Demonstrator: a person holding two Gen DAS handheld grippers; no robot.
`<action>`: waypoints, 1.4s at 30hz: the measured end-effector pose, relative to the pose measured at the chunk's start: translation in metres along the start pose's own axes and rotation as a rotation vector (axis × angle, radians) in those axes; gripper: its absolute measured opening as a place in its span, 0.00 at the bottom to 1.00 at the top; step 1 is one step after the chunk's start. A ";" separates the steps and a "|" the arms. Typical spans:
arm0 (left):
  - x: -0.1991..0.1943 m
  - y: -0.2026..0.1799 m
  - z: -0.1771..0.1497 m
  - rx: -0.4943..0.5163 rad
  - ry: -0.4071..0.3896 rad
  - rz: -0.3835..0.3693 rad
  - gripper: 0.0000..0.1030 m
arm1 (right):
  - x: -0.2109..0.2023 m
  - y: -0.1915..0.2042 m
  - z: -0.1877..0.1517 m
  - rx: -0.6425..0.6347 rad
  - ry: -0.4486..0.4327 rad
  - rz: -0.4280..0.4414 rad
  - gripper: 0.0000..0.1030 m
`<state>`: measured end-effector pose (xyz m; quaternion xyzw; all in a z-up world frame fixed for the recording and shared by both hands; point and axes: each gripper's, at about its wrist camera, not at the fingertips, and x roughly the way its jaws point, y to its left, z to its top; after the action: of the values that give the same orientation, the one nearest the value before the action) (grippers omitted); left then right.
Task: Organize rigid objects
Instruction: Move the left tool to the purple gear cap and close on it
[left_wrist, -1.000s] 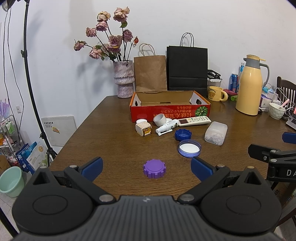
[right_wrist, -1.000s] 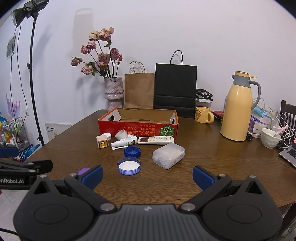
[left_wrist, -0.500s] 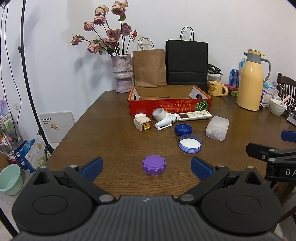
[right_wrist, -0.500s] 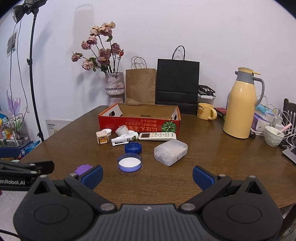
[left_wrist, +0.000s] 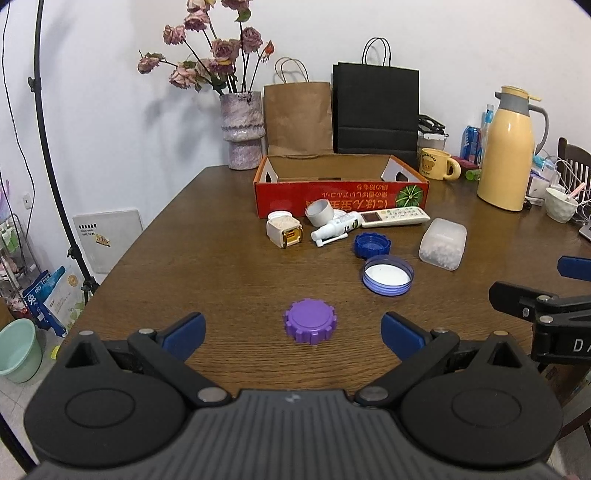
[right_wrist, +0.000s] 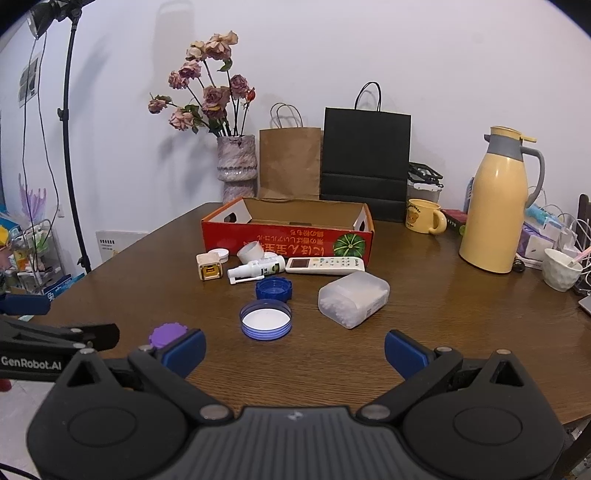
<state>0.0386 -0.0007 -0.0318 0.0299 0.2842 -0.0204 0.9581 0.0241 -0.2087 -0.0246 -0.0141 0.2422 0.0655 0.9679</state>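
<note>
Left wrist view: released left gripper (left_wrist: 291, 330) frames the purple cap (left_wrist: 310, 326) at 12 o'clock, seemingly lined up to grasp it; right gripper (right_wrist: 294, 349) also spread, empty.

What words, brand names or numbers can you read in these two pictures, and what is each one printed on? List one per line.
"GenRobot.AI": on the left tongs, seen in the right wrist view.
"D A": start of a cut-off word on the right tongs, seen in the left wrist view.
Upside-down print on the red box: not legible.
Print on the remote control, spray bottle and yellow mug: too small to read.
</note>
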 end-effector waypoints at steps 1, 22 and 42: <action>0.002 0.000 0.000 0.001 0.002 -0.002 1.00 | 0.002 0.000 0.000 0.001 0.000 0.002 1.00; 0.071 -0.007 0.002 0.029 0.097 0.006 1.00 | 0.062 -0.011 -0.006 0.012 0.053 0.053 1.00; 0.132 -0.009 -0.002 0.049 0.158 0.004 0.96 | 0.131 -0.021 -0.004 0.011 0.094 0.086 1.00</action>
<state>0.1477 -0.0124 -0.1054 0.0552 0.3584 -0.0229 0.9317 0.1394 -0.2139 -0.0896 -0.0016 0.2880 0.1051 0.9519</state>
